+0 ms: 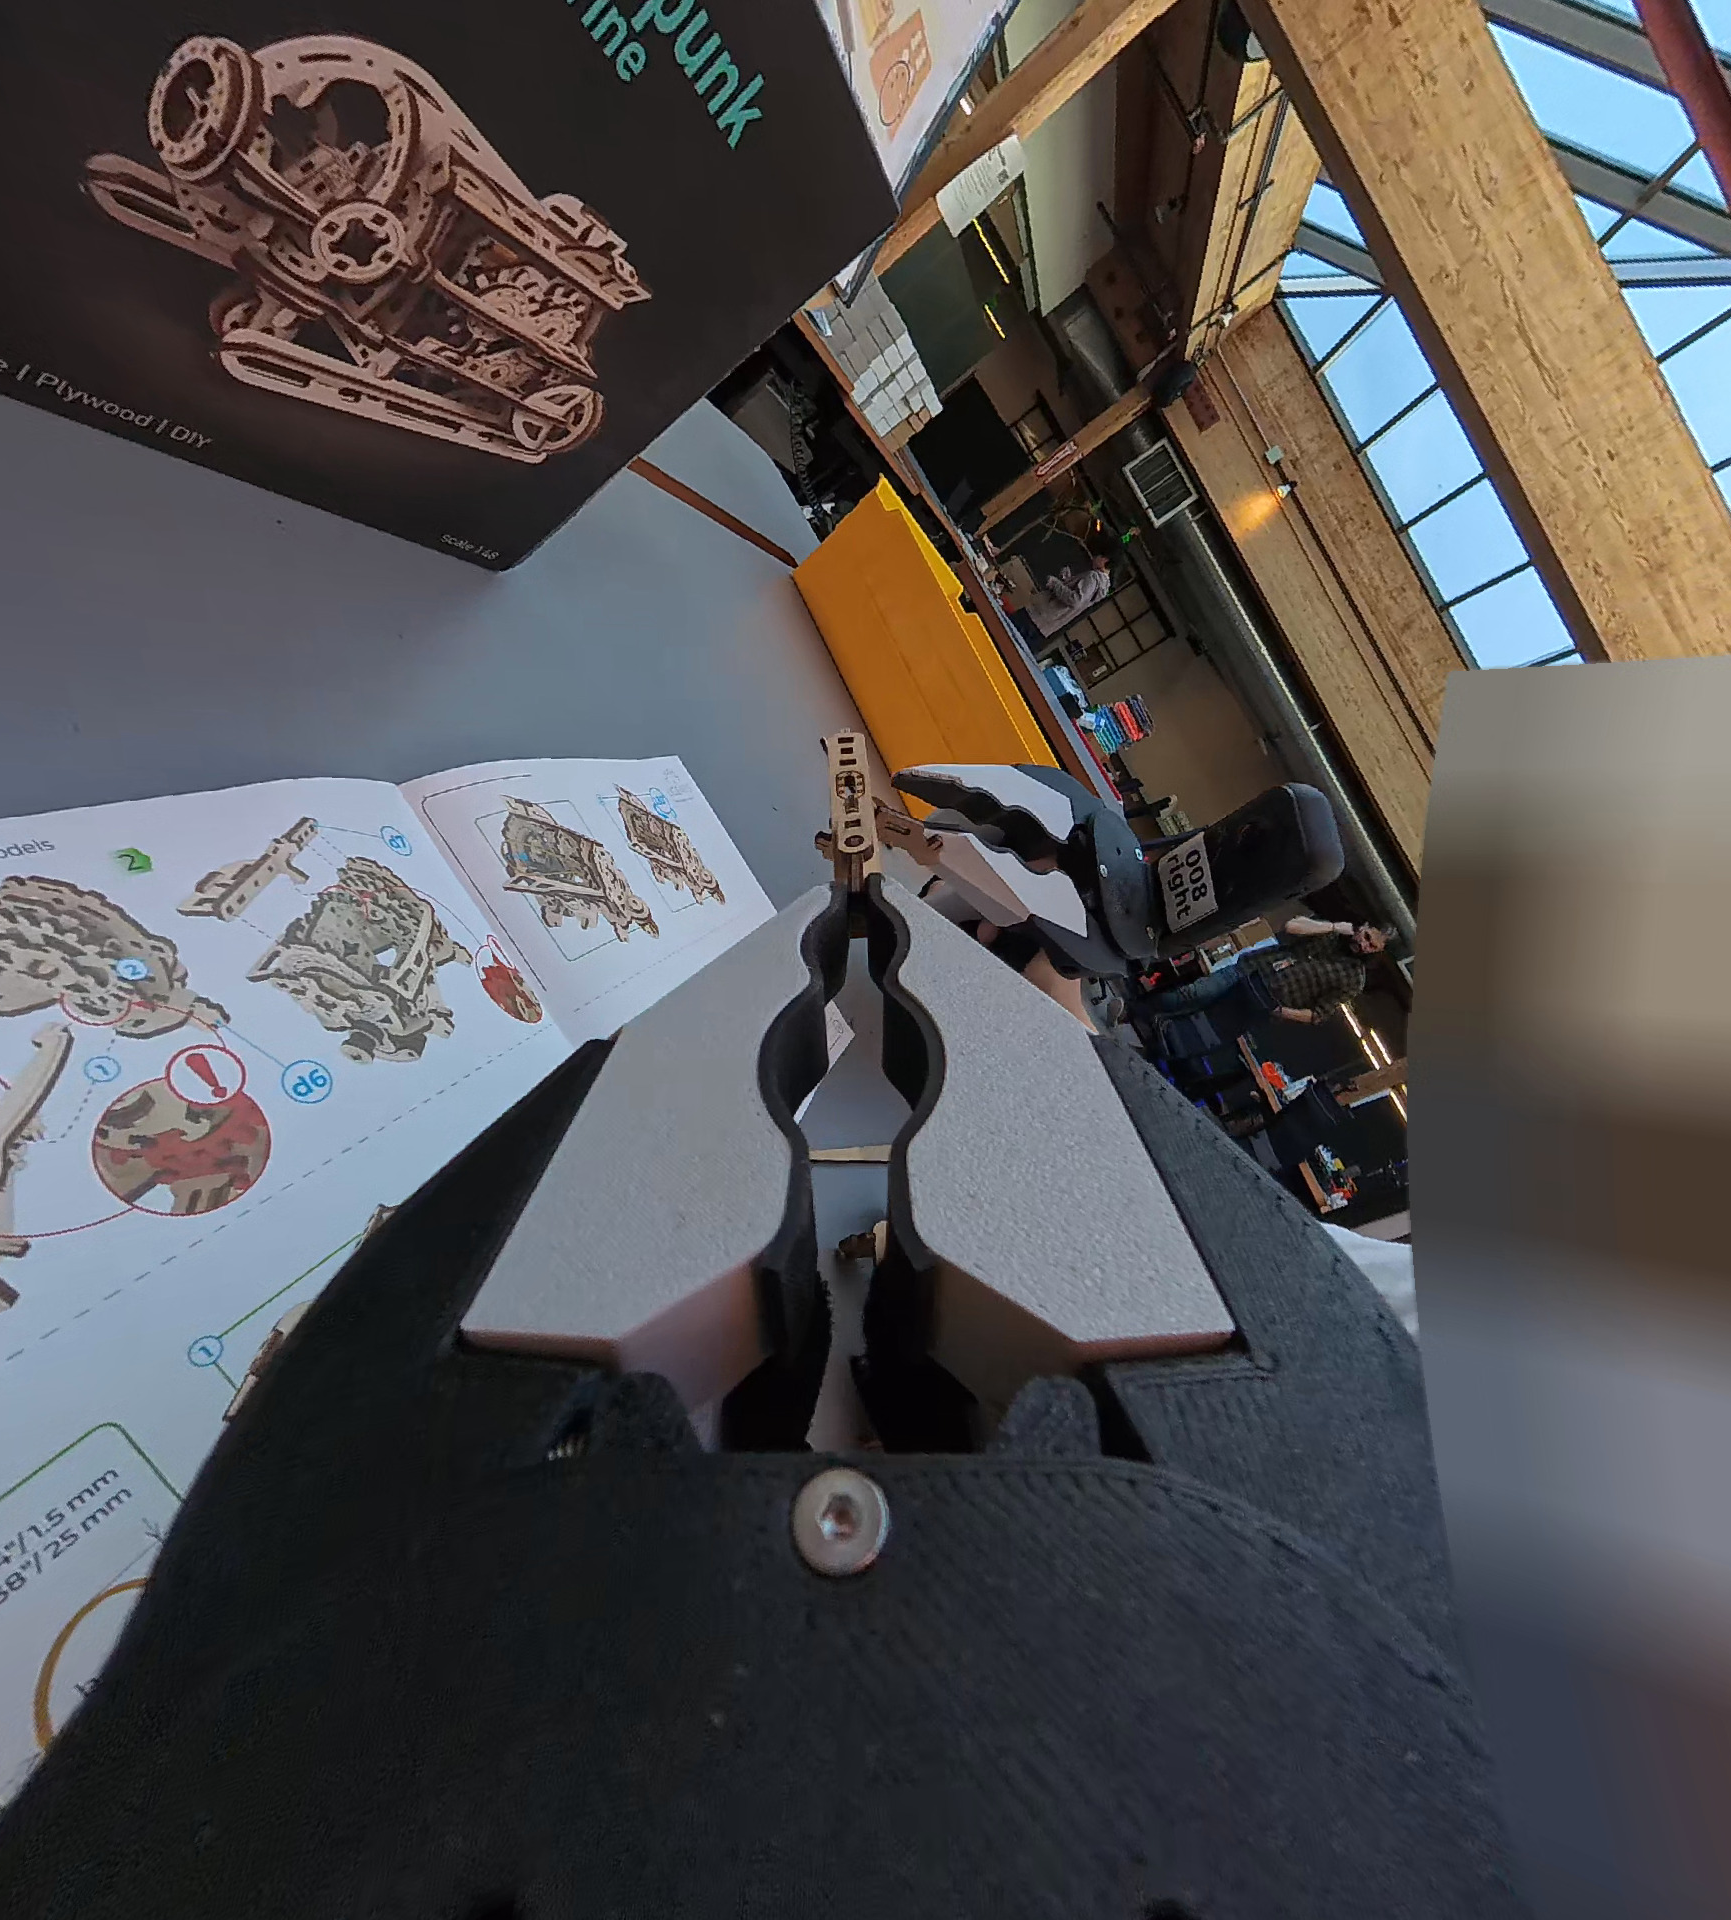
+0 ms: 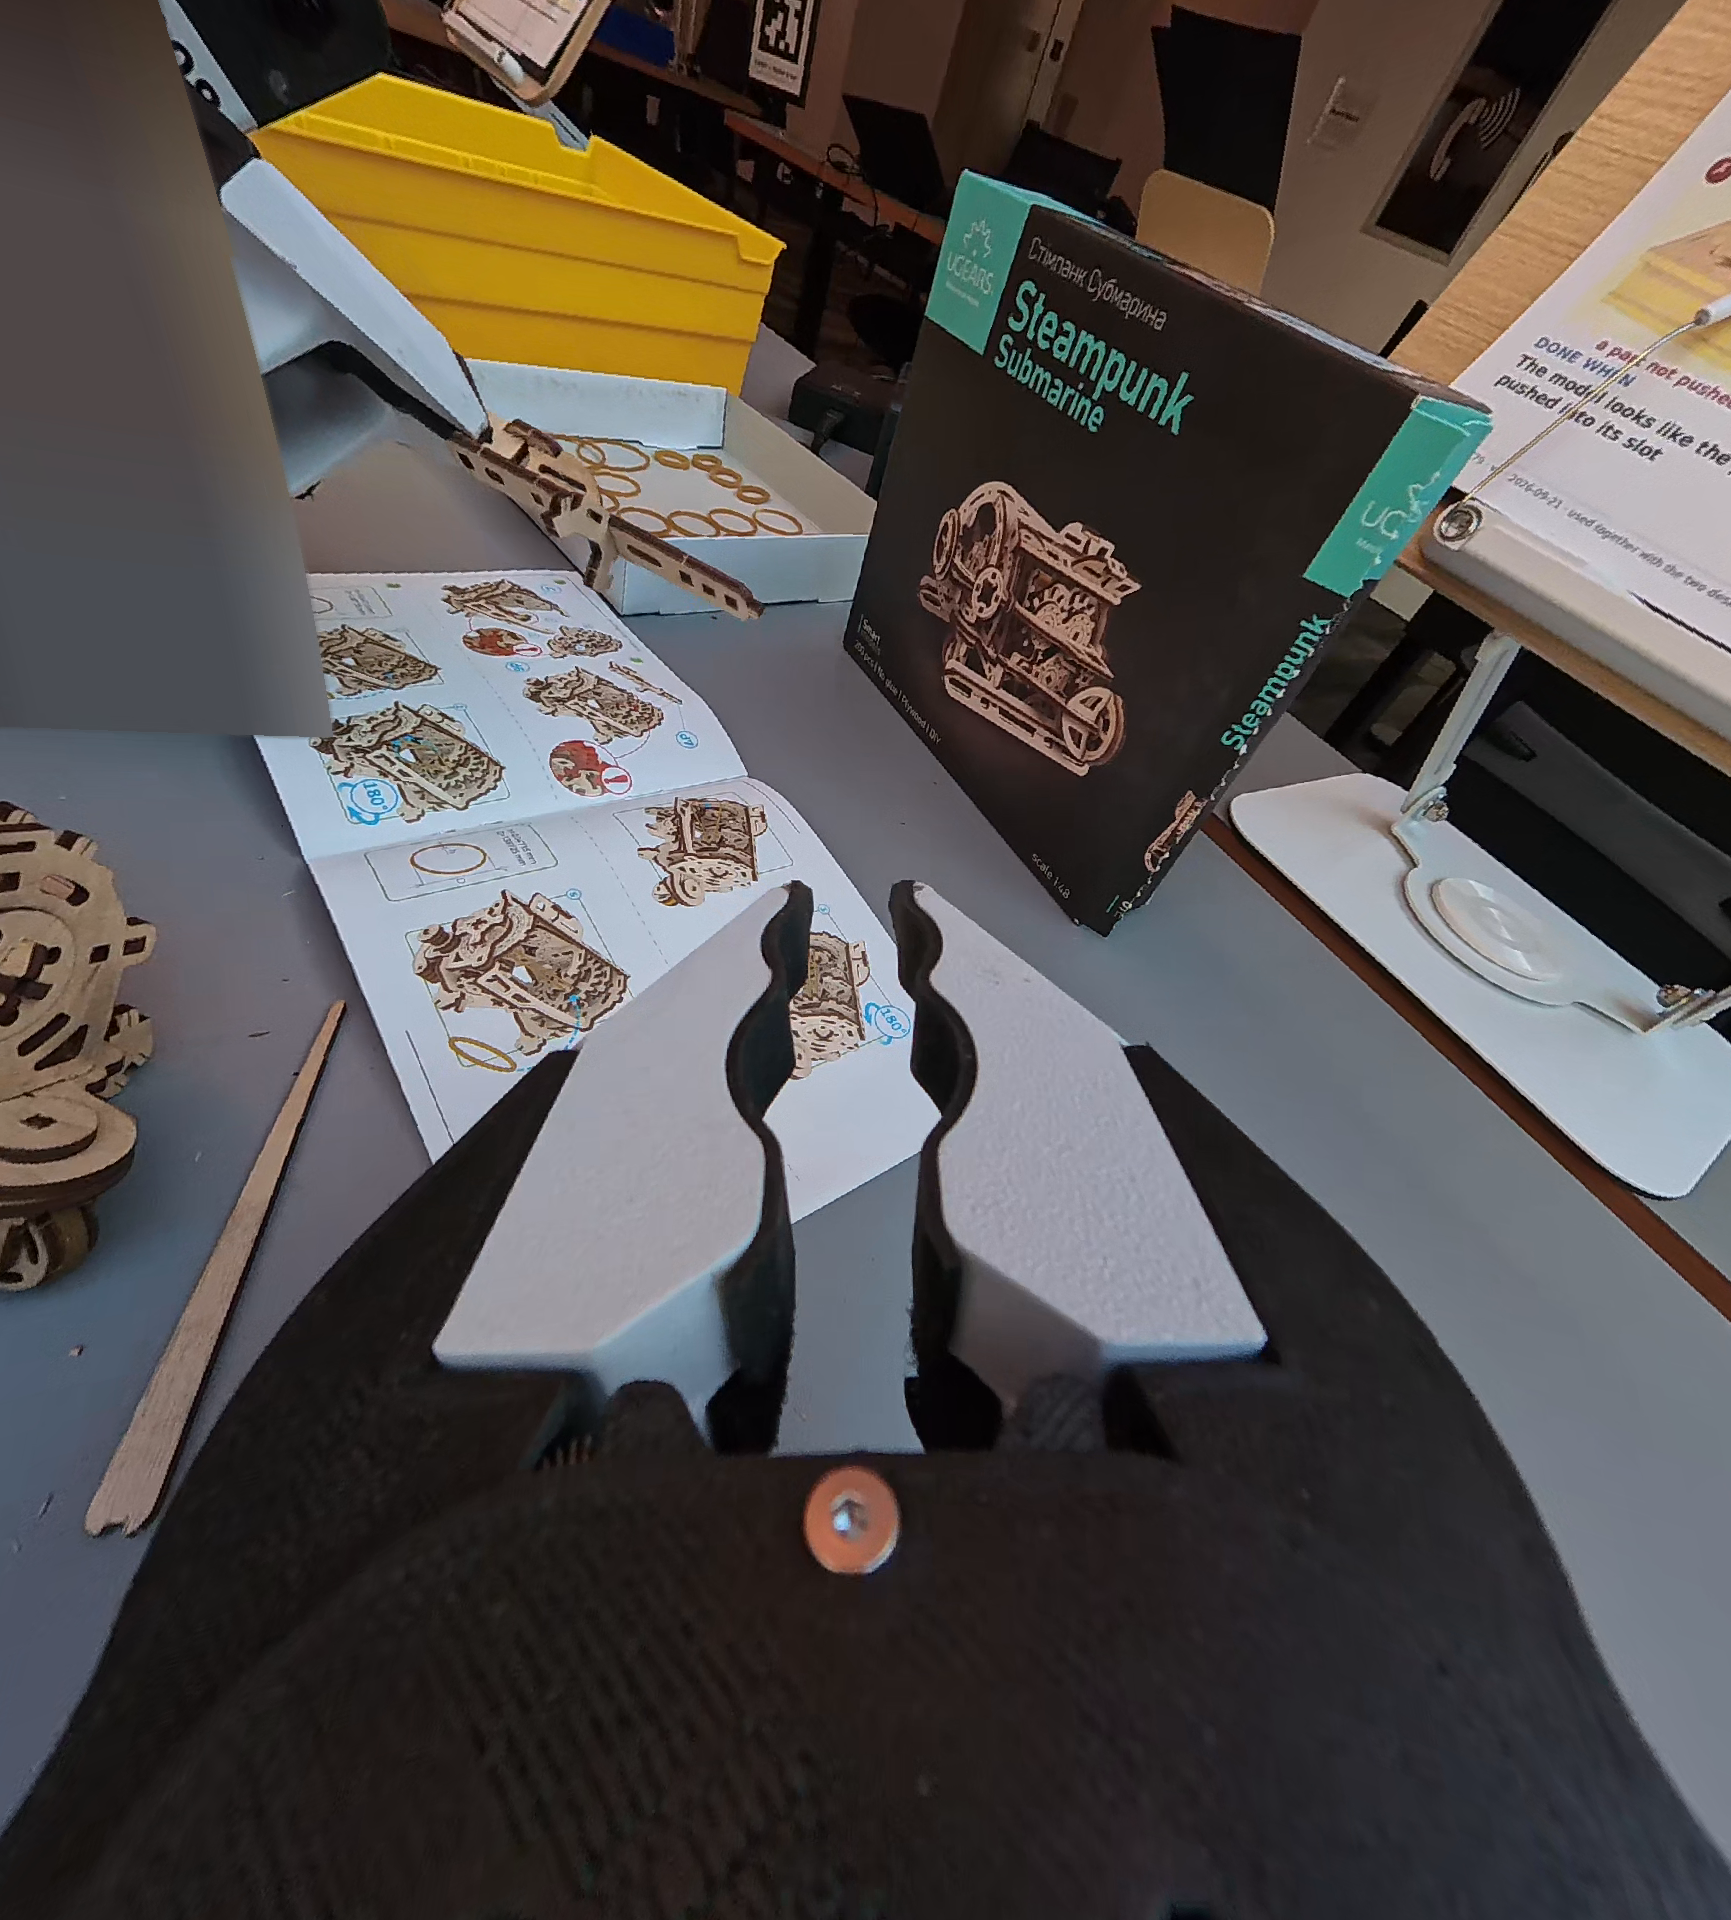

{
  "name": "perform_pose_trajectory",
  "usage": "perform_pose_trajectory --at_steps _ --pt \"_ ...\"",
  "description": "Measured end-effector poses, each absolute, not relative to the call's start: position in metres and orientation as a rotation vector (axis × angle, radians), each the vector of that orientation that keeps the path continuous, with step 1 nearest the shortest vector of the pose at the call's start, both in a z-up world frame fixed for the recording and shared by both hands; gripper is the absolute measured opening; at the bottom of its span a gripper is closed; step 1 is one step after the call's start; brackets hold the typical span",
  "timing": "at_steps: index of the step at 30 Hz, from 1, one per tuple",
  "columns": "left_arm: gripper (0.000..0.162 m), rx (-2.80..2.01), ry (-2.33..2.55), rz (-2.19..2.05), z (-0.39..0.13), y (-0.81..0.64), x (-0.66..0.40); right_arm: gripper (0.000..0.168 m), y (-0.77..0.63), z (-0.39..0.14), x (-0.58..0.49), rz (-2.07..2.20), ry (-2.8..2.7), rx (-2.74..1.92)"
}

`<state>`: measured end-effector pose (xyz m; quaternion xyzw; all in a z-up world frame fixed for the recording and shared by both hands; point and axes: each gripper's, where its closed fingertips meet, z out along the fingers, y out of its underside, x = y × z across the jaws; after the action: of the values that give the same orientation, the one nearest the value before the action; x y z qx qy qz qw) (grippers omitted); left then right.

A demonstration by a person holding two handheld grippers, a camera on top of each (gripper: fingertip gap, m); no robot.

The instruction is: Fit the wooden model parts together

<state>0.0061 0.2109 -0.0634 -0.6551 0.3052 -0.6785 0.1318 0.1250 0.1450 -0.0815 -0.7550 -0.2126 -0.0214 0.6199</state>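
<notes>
Left claw (image 1: 858,902): pinching long wooden strut part (image 1: 850,810) | Right claw (image 2: 848,900): spread, empty, above instruction booklet (image 2: 570,790) on desk (image 2: 1100,1039)

long wooden part (image 2: 591,509) held aloft, wooden model (image 2: 9,1039) on table

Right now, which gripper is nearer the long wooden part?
Left. The left gripper is shut on the wooden part, holding it above the table. The right gripper hangs open and empty over the booklet, apart from it.
</notes>
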Motion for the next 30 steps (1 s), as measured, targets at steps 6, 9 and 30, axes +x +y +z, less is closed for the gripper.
perform_pose_trajectory --at_steps 6,9,30 --pt "0.000 -1.899 0.880 -1.957 -0.0629 0.2135 0.0053 0.015 0.1444 -0.0808 0.1231 -0.031 -0.496 -1.733" --pt "0.000 -1.900 0.878 -1.955 -0.0631 0.2142 0.0052 0.015 0.1434 -0.0795 0.1231 -0.016 -0.491 -1.729" --pt "0.000 -1.890 0.872 -1.926 -0.0626 0.2201 0.0034 0.015 0.1422 -0.0787 0.1224 -0.019 -0.501 -1.732"
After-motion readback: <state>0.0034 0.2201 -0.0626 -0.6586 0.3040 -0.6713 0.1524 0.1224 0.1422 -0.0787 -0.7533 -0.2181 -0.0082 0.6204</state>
